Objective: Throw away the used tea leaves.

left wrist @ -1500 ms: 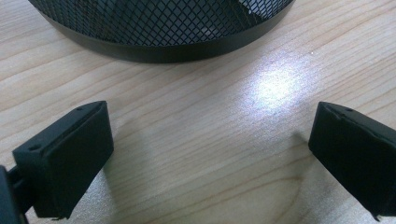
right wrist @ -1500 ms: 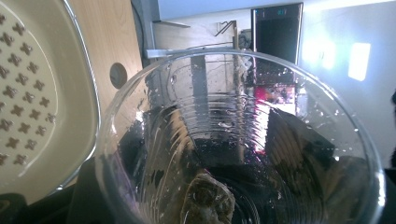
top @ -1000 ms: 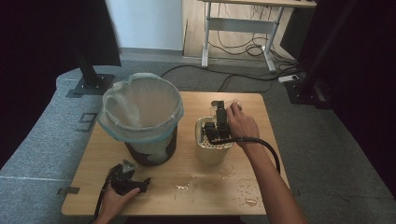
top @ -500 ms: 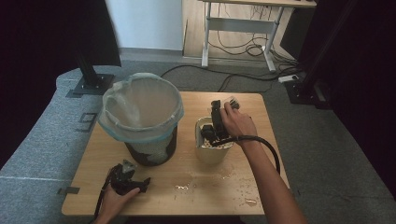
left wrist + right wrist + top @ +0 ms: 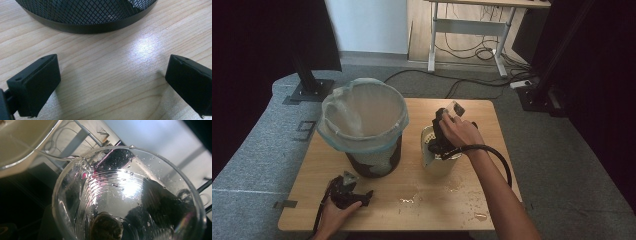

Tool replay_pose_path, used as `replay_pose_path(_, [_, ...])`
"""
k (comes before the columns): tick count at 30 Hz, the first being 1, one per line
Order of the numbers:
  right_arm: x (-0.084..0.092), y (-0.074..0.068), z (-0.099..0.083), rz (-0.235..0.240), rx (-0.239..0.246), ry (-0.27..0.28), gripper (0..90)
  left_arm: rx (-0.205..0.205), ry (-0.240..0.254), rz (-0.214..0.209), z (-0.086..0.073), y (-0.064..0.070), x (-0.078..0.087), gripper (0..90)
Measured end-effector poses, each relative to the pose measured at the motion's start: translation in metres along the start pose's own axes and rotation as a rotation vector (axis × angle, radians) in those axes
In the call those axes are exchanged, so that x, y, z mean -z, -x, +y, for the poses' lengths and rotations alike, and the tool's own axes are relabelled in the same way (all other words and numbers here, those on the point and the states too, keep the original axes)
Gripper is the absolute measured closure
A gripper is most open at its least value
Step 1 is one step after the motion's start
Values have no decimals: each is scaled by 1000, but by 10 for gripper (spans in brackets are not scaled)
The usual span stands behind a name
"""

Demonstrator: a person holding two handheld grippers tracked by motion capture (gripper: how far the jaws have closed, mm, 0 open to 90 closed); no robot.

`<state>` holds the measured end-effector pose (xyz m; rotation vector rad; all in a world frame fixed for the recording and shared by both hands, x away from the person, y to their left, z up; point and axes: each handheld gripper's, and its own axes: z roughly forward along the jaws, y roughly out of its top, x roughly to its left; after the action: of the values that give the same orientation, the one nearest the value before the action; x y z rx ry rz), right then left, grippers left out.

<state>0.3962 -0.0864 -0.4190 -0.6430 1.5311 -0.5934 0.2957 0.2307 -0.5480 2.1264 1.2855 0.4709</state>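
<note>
High view: we see a wooden table [image 5: 377, 210] with a black mesh bin [image 5: 372, 157] lined with a pale plastic bag [image 5: 362, 115] at its left middle; a cream container [image 5: 439, 162] stands to the right of the bin, apart from it. Right gripper [image 5: 443, 145] is held by the right hand [image 5: 459, 132] over the container's mouth, its lower end down at the rim, and a clear plastic cup [image 5: 455, 108] sticks up at the gripper's far end, tilted; cable [image 5: 492, 155] loops off toward the forearm. Water drops [image 5: 462, 202] lie on the table's near right part. Left gripper [image 5: 347, 192] rests low on the table near the front edge, just in front of the bin, left hand [image 5: 334, 215] around it. Left gripper view: we see both black jaws standing wide apart with bare table wood between them, nothing gripped, so released; the bin's mesh base [image 5: 87, 15] is close ahead, not touching them. Right gripper view: the cup [image 5: 130, 195] sits right against the lens, wet with droplets, something dark and rounded at its bottom that we can't identify; the cream container's rim [image 5: 27, 147] is at upper left. Jaws themselves are hidden behind the cup, but they have narrowed and the cup is carried by them, so clamped on the cup
</note>
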Motion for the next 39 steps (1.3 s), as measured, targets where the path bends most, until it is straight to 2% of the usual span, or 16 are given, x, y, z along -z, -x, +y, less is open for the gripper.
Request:
replay_pose_path(2, [1,0,2,-8,41,6,393,0,0,-1,0,0,0,0])
replay_pose_path(5, [2,-2,5,-18,54,18,395,0,0,0,0,0,0,0])
replay_pose_path(10, [-2,2,3,-49,116,-16,397,-1,0,0,0,0,0,0])
replay_pose_path(12, [-2,1,5,-61,177,-15,397,-1,0,0,0,0,0,0])
replay_pose_path(15, [-1,0,6,-69,156,-11,399,-1,0,0,0,0,0,0])
replay_pose_path(17, [0,-2,8,-69,191,-7,399,0,0,0,0,0,0,0])
replay_pose_path(20, [1,-5,9,-71,186,1,400,-1,0,-1,0,0,0,0])
replay_pose_path(22, [3,-6,10,-80,226,2,401,-1,-1,-1,0,0,0,0])
replay_pose_path(24, [3,-4,9,-98,189,-7,402,-1,0,0,0,0,0,0])
replay_pose_path(26, [6,-6,10,-90,220,14,402,-1,0,-1,0,0,0,0])
replay_pose_path(29, [5,-4,8,-88,204,7,405,-2,0,-1,0,0,0,0])
replay_pose_path(31, [6,-5,7,-89,232,2,405,-2,-1,-1,0,0,0,0])
replay_pose_path(34, [5,0,0,-103,202,-24,408,-1,-1,-1,0,0,0,0])
replay_pose_path(35, [5,-1,0,-86,245,-10,408,0,1,-1,0,0,0,0])
replay_pose_path(37, [6,-1,0,-83,274,5,409,-2,-1,-1,0,0,0,0])
replay_pose_path(39, [4,2,-3,-90,206,-12,410,-2,-1,0,0,0,0,0])
